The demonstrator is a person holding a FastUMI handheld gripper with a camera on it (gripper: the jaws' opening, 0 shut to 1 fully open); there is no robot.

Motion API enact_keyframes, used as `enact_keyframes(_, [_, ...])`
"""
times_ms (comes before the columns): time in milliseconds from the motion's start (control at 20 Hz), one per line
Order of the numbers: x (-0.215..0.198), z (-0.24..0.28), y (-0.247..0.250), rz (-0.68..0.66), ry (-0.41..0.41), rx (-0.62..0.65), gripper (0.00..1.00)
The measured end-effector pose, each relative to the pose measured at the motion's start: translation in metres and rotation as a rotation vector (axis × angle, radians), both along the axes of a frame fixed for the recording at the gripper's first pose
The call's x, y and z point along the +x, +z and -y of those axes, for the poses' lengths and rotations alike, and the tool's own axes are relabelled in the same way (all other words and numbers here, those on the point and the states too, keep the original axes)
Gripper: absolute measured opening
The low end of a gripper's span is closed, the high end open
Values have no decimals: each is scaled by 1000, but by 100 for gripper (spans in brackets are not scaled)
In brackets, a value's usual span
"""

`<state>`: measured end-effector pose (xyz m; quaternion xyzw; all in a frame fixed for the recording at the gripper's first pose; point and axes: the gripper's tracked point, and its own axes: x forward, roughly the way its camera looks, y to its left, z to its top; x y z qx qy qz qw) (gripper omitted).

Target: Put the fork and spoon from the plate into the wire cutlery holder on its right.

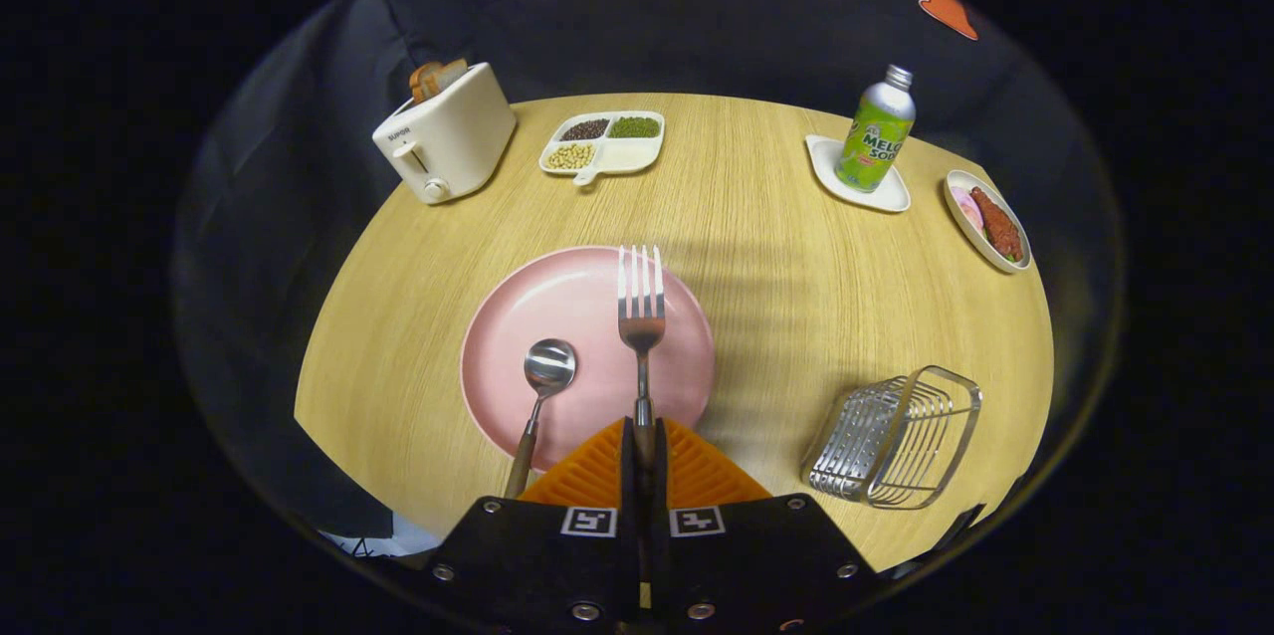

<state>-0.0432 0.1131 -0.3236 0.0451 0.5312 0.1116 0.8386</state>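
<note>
Fork (641,307): one, its handle pinched between the two fingers, tines pointing far over the plate (557,302); whether it still touches the plate cannot be told.
Gripper (643,441): jaws closed on the fork handle, at the plate's near rim.
Hidden: the fork's handle end is lost between the fingers; the spoon's handle end runs under the left finger.
Spoon (542,386): one, lying on the plate just left of the fork, bowl toward the far side.
Plate: one, near middle of the table (776,247).
Holder (896,441): one wire basket, right of the plate and apart from it, tipped so its open side faces left.
Far left: one toaster (446,132) with bread in the slot.
Far middle: one divided tray (603,142) with three kinds of beans or grains, one section bare.
Far right: one bottle (876,129) upright on a small dish (886,192); one bowl (987,220) of food beside it, contents hard to make out.
In the way: bare table lies between fork and holder.
</note>
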Motion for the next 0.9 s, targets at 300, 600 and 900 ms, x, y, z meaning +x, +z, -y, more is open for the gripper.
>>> enact_keyframes(300, [-4,50,42,76,-73,-7,5])
enact_keyframes(600, [-27,118,51,39,-100,-100,5])
enact_keyframes(900, [-50,161,43,-73,-118,-153,5])
